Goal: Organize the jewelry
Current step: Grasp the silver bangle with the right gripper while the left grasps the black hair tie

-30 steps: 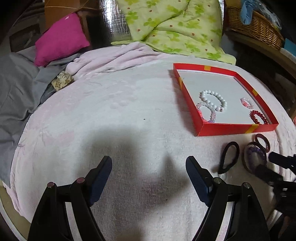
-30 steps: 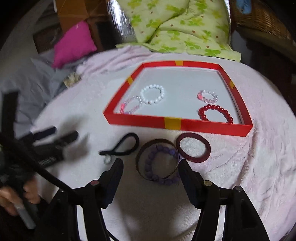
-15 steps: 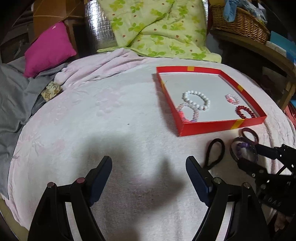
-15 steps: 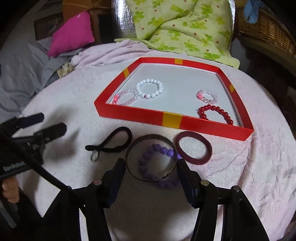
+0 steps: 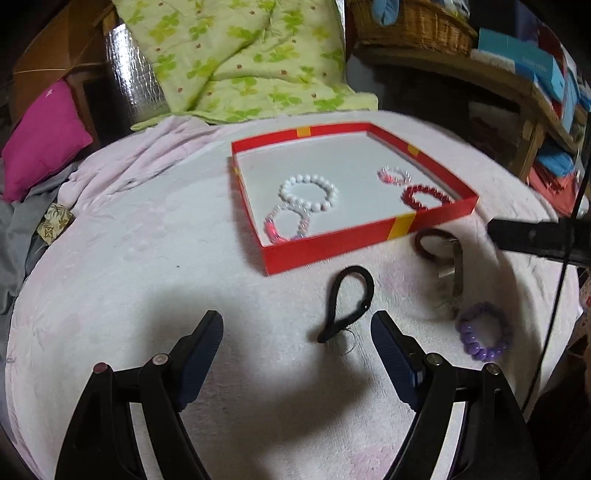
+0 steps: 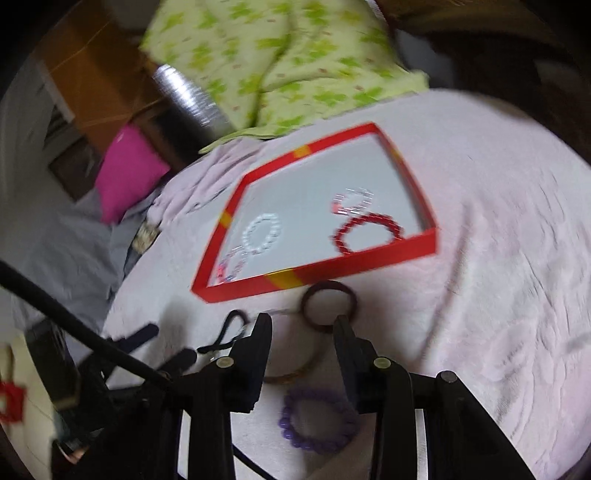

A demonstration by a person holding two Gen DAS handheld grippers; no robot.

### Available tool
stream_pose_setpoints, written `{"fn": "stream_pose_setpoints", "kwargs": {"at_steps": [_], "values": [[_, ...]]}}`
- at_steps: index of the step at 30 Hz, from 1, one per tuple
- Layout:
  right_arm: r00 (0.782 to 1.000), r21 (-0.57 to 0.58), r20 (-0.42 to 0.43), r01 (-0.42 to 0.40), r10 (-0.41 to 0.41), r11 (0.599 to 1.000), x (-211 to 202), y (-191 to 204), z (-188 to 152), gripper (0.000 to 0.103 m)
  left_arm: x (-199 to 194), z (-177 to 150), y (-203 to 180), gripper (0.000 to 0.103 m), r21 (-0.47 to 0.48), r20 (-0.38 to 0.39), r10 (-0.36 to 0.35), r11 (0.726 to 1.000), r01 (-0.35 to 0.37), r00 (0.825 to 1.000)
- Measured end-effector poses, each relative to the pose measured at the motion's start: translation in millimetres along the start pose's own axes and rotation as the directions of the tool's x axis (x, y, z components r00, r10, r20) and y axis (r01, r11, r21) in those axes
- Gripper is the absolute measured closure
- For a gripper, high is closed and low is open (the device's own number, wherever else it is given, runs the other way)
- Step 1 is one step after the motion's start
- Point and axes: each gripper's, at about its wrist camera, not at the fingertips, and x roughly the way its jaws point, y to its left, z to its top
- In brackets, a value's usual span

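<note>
A red tray [image 5: 332, 240] on the pink blanket holds several bead bracelets, among them a white one [image 5: 306, 178]. In front of it lie a black hair tie [image 5: 364, 280], a maroon hair tie [image 6: 328, 284] and a purple bead bracelet [image 5: 480, 350]. My right gripper [image 6: 303, 328] is closing its jaws on a thin metal bangle [image 6: 291, 377]. The bangle [image 5: 456, 273] stands tipped on edge, clear of the purple bracelet [image 6: 317, 421]. My left gripper [image 5: 297, 332] is open and empty, and the black tie's near end lies between its fingertips.
A green quilt [image 5: 240, 55], a pink pillow [image 5: 40, 136] and grey cloth [image 5: 14, 236] border the blanket at the back and left. A wicker basket [image 5: 413, 22] and a shelf with blue boxes [image 5: 535, 66] stand at the right. A black cable [image 5: 554, 295] hangs by the right gripper.
The right gripper's jaws narrowed around the bangle and tipped it up off the purple bracelet while the wrist rolled. The left gripper slid right, nearer the black hair tie.
</note>
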Motion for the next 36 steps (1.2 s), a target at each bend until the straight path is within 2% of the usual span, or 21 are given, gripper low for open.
{"fn": "stream_pose_setpoints", "kwargs": {"at_steps": [2, 6, 9, 10, 11, 12, 13, 15, 16, 18, 19, 22, 23, 27, 30, 33, 36], "values": [[1.000, 0.056, 0.001, 0.007, -0.007, 0.998, -4, -13, 4, 0.065, 5, 1, -3, 0.020, 0.010, -0.010, -0.002, 1.000, 0.002, 1.000], [0.999, 0.050, 0.027, 0.016, -0.017, 0.999, -13, -22, 7, 0.065, 15, 4, -4, 0.020, 0.014, -0.028, -0.008, 1.000, 0.008, 1.000], [1.000, 0.034, 0.008, 0.029, -0.029, 0.999, -12, -23, 4, 0.064, 22, 3, -6, 0.022, 0.002, -0.052, -0.035, 0.999, 0.036, 0.998], [0.999, 0.027, -0.004, 0.036, -0.036, 0.999, -11, -23, 3, 0.058, 24, 2, -8, 0.031, 0.009, -0.063, -0.042, 0.999, 0.043, 0.997], [0.999, 0.021, -0.015, 0.040, -0.040, 0.999, -10, -22, 3, 0.054, 28, 0, -11, 0.047, 0.028, -0.086, -0.043, 0.999, 0.045, 0.995], [0.999, 0.013, -0.023, 0.038, -0.038, 0.999, -10, -22, 2, 0.044, 30, -2, -13, 0.054, 0.038, -0.100, -0.048, 0.998, 0.052, 0.994], [0.999, -0.003, -0.033, 0.029, -0.029, 1.000, -10, -19, 0, 0.040, 29, -3, -14, 0.059, 0.039, -0.096, -0.059, 0.997, 0.063, 0.994], [0.999, -0.048, -0.044, 0.018, -0.021, 0.999, -8, -11, -3, 0.039, 27, -1, -12, 0.075, 0.036, -0.087, -0.080, 0.996, 0.084, 0.993], [0.998, -0.083, -0.049, 0.023, -0.027, 0.996, -6, -5, -5, 0.039, 27, -2, -11, 0.080, 0.032, -0.089, -0.084, 0.996, 0.087, 0.992], [0.997, -0.132, -0.030, 0.070, -0.075, 0.989, -2, 3, -9, 0.039, 28, -1, -8, 0.084, 0.010, -0.093, -0.092, 0.996, 0.093, 0.991], [0.995, -0.143, -0.025, 0.090, -0.094, 0.986, 0, 5, -11, 0.039, 27, 0, -6, 0.091, 0.002, -0.087, -0.094, 0.996, 0.094, 0.992], [0.992, -0.148, -0.028, 0.120, -0.126, 0.982, 6, 7, -12, 0.044, 24, 1, -4, 0.092, -0.002, -0.068, -0.085, 0.996, 0.085, 0.994], [0.993, -0.149, -0.034, 0.110, -0.117, 0.983, 7, 9, -13, 0.048, 22, 1, -2, 0.092, -0.004, -0.063, -0.080, 0.997, 0.080, 0.995], [0.995, -0.194, -0.068, 0.061, -0.075, 0.979, 15, 24, -18, 0.048, 16, 2, 6, 0.092, -0.040, -0.043, -0.074, 0.997, 0.072, 0.996], [0.990, -0.242, -0.116, 0.056, -0.086, 0.969, 30, 40, -26, 0.039, 14, 3, 12, 0.092, -0.061, -0.037, -0.078, 0.995, 0.075, 0.996], [0.981, -0.280, -0.160, 0.057, -0.105, 0.958, 50, 52, -31, 0.038, 11, 2, 16, 0.092, -0.072, -0.035, -0.082, 0.994, 0.079, 0.996], [0.976, -0.320, -0.145, 0.110, -0.164, 0.941, 65, 62, -35, 0.032, 8, 1, 21, 0.092, -0.084, -0.031, -0.085, 0.993, 0.082, 0.996]]}}
